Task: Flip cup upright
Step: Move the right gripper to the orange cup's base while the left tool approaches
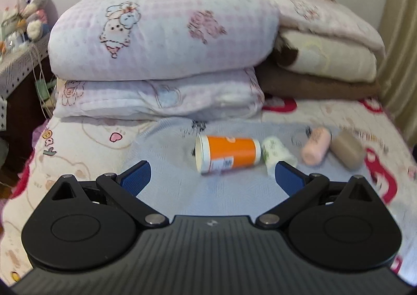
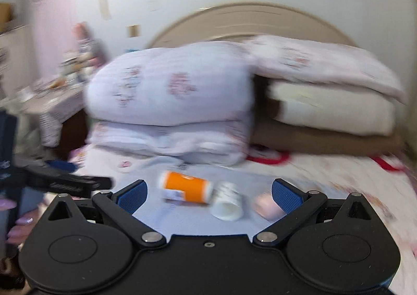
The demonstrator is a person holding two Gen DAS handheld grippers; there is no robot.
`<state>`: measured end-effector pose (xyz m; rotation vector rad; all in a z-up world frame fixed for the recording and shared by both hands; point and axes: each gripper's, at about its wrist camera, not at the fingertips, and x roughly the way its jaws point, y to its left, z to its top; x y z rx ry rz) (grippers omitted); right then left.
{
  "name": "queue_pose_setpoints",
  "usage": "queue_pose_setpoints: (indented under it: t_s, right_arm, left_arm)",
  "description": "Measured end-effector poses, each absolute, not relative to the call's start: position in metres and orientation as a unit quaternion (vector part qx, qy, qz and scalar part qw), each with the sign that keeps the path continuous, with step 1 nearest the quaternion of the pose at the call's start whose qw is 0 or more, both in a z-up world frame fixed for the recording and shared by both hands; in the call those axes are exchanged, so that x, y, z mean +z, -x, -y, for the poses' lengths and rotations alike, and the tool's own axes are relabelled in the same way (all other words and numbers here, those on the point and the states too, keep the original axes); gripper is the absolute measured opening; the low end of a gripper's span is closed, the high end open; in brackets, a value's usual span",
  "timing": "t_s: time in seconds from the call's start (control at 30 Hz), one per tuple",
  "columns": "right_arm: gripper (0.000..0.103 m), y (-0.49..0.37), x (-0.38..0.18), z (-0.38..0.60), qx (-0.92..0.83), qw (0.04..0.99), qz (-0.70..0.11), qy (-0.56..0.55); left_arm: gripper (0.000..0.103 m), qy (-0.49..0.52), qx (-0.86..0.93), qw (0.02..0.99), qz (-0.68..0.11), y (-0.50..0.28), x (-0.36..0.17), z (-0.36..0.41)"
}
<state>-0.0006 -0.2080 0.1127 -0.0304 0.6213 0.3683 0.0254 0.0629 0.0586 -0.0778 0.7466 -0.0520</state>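
Left wrist view: the left gripper is spread wide and empty; the orange cup lies on its side just ahead, nothing flipped yet. A white cup touches its base; a pink cup and brown cup lie further right.

Right wrist view, blurred: the right gripper gapes empty, all cups ahead lying down.

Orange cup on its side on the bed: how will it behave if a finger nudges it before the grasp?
The orange cup lies on its side, so it probably rolls, curving since it tapers. It looks like thin paper, likely light and crushable. The soft bed cover may damp the roll. Left gripper is open.
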Motion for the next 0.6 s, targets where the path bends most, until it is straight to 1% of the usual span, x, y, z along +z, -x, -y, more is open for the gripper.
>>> queue_pose_setpoints:
  t_s: [0.13,0.27,0.4,0.53,0.6]
  right_arm:
    - [0.101,-0.043,0.115,0.174,0.255,0.906,-0.317,0.12]
    - [0.101,-0.073,0.102,0.139,0.318,0.858,-0.332,0.229]
    - [0.1,-0.101,0.08,0.103,0.4,0.792,-0.371,0.274]
    - [0.1,-0.115,0.05,0.084,0.421,0.759,-0.39,0.309]
    - [0.098,-0.122,0.034,0.08,0.426,0.749,-0.397,0.316]
  left_arm:
    - [0.103,0.117,-0.042,0.911,-0.393,-0.068,0.052,-0.077]
    - [0.103,0.14,-0.045,0.902,-0.406,-0.093,0.037,-0.076]
    - [0.102,0.158,-0.051,0.89,-0.425,-0.107,0.009,-0.078]
    - [0.1,0.174,-0.04,0.876,-0.448,-0.114,-0.028,-0.083]
    - [0.1,0.188,-0.036,0.869,-0.457,-0.119,-0.046,-0.086]
